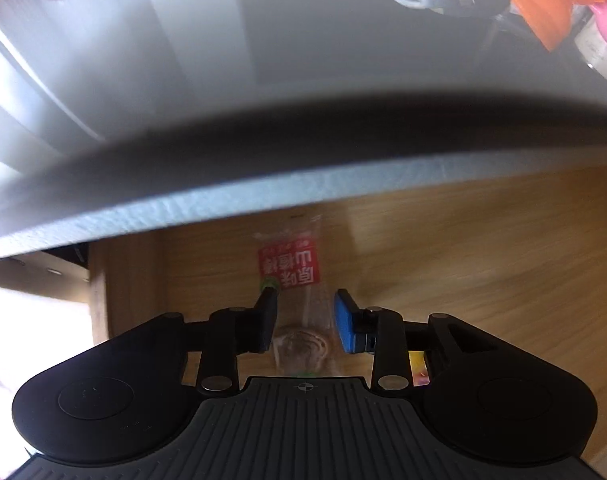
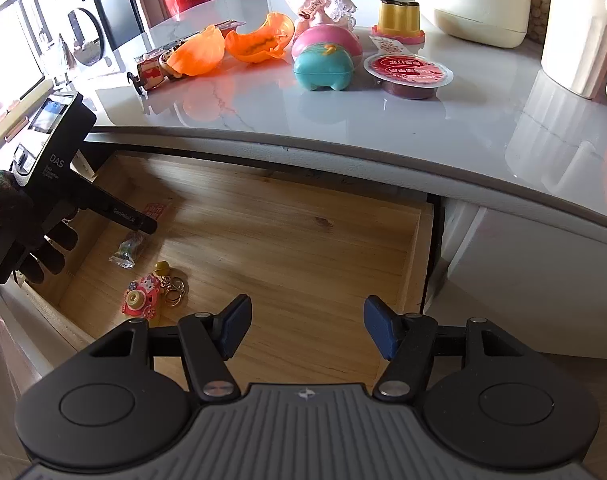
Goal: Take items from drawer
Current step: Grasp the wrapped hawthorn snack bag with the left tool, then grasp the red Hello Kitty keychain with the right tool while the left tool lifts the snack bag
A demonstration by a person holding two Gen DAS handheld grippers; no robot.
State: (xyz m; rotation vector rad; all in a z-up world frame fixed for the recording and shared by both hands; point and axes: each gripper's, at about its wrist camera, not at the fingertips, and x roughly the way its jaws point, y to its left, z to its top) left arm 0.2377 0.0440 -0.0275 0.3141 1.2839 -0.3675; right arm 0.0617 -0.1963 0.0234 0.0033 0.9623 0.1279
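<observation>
The wooden drawer [image 2: 303, 236] stands pulled out under the grey countertop [image 2: 343, 116]. A long clear snack packet [image 1: 289, 264] with a red label lies on the drawer floor [image 1: 463, 240]. My left gripper [image 1: 305, 316] points down over it, open, with the packet between the pads and not pinched. In the right wrist view a gloved hand holds the left gripper [image 2: 145, 225] at the drawer's left end, above the packet [image 2: 126, 254]. A pink toy-camera keychain [image 2: 139, 300] lies nearby. My right gripper [image 2: 307, 328] hovers open over bare drawer wood, nothing between its fingers.
On the countertop lie orange shell halves [image 2: 231, 46], a teal and pink egg toy [image 2: 323, 64], a sealed red-lidded cup [image 2: 409, 74] and a yellow pudding cup [image 2: 399, 20]. White containers [image 2: 483, 4] stand at the back right. The countertop edge [image 1: 303, 196] overhangs the drawer's back.
</observation>
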